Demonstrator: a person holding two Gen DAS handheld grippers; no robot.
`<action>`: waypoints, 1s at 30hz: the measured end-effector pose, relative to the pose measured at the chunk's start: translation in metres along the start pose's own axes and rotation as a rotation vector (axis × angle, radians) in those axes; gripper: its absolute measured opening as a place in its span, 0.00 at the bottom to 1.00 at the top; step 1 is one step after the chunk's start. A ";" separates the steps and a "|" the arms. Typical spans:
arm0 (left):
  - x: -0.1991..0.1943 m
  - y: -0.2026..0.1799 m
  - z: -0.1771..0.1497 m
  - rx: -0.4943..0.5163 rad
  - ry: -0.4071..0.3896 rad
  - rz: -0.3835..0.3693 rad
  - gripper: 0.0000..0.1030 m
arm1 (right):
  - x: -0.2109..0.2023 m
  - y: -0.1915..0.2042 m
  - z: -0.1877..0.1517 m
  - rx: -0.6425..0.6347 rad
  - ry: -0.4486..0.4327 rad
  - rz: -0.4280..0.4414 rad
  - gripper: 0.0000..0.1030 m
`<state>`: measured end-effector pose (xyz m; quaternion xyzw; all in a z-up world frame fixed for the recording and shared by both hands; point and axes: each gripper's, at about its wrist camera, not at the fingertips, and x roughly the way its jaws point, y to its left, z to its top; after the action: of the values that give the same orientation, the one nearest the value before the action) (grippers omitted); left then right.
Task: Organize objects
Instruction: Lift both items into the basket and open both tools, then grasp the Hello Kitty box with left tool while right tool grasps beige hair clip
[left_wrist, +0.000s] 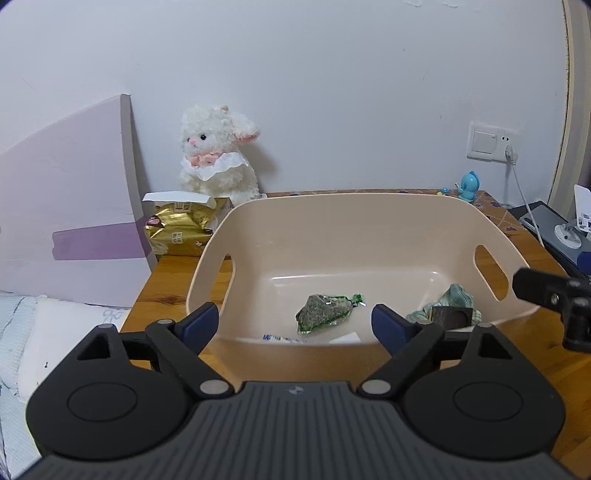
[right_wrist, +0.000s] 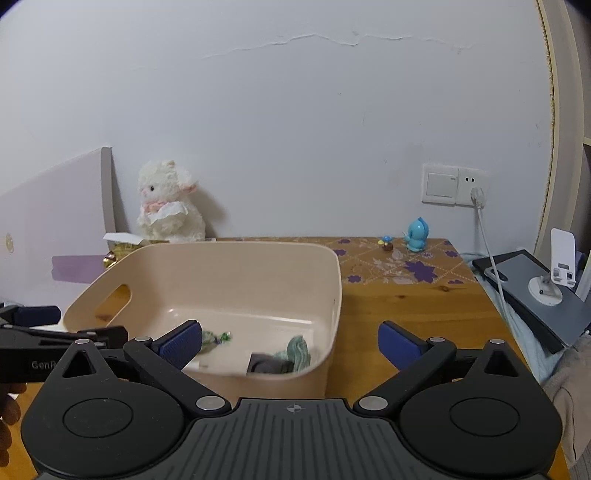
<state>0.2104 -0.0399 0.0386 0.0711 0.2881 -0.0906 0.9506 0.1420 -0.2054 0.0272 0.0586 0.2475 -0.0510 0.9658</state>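
Both claws idle, nothing gripped. Left gripper (left_wrist: 295, 325) is spread wide in the lower centre of its frame, aimed straight into the beige bin (left_wrist: 369, 210); the fingers straddle the near rim, held just short of it. Right gripper (right_wrist: 290, 345) is equally wide open, empty, pointed at the bin's right corner with bare wooden table (right_wrist: 406, 306) showing between its pads.

Bin contents sit along the near wall, lower centre of the left view: a green-wrapped packet (left_wrist: 325, 312), a green checked cloth (left_wrist: 456, 301) on a dark block (left_wrist: 452, 317), and white paper slips (left_wrist: 291, 338) by the rim. They look like things already sorted.

Outside the bin: plush lamb (left_wrist: 216, 151) and gold pouch (left_wrist: 181, 230) at mid-left, blue bird figure (right_wrist: 417, 229) and a tiny figurine (right_wrist: 386, 243) at upper right on the patterned mat. My guess: the open stance means a release is done or the next pick is pending.
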 end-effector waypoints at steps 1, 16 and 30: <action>-0.004 0.000 -0.003 0.000 -0.004 0.003 0.93 | -0.004 0.000 -0.002 -0.003 -0.002 -0.001 1.00; 0.002 -0.024 -0.067 0.005 0.126 -0.057 0.93 | -0.014 -0.029 -0.067 0.038 0.085 -0.045 1.00; 0.042 -0.044 -0.091 -0.006 0.223 -0.048 0.93 | 0.011 -0.023 -0.092 -0.025 0.175 -0.047 1.00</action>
<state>0.1862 -0.0707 -0.0638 0.0712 0.3940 -0.1039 0.9104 0.1049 -0.2159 -0.0602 0.0448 0.3330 -0.0654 0.9396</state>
